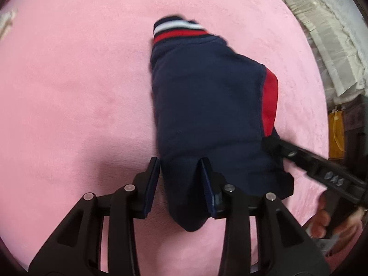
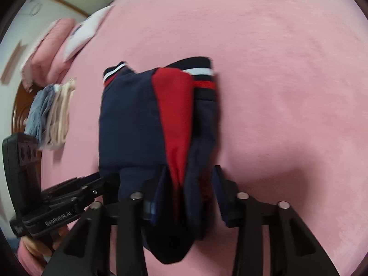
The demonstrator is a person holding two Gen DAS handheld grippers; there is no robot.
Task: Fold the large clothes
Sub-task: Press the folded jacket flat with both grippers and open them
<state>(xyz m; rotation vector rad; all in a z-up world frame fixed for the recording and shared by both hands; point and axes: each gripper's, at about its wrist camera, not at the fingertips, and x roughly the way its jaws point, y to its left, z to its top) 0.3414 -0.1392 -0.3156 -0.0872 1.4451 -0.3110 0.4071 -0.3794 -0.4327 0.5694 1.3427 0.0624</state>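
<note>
Grippers (image 1: 180,181) (image 2: 191,191): 2, on 1 garment (image 1: 207,105)

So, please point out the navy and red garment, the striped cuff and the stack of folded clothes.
navy and red garment (image 1: 207,115): left wrist view, on its navy front panel.
striped cuff (image 1: 179,28): left wrist view, on the white stripe.
stack of folded clothes (image 2: 53,115): right wrist view, on the side of the stack.

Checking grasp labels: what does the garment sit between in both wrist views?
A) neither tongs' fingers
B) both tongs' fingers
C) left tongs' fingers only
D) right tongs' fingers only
B: the navy and red garment has its near edge between the fingers of the left tongs in the left view, and a bunched fold between the fingers of the right tongs in the right view.
</note>
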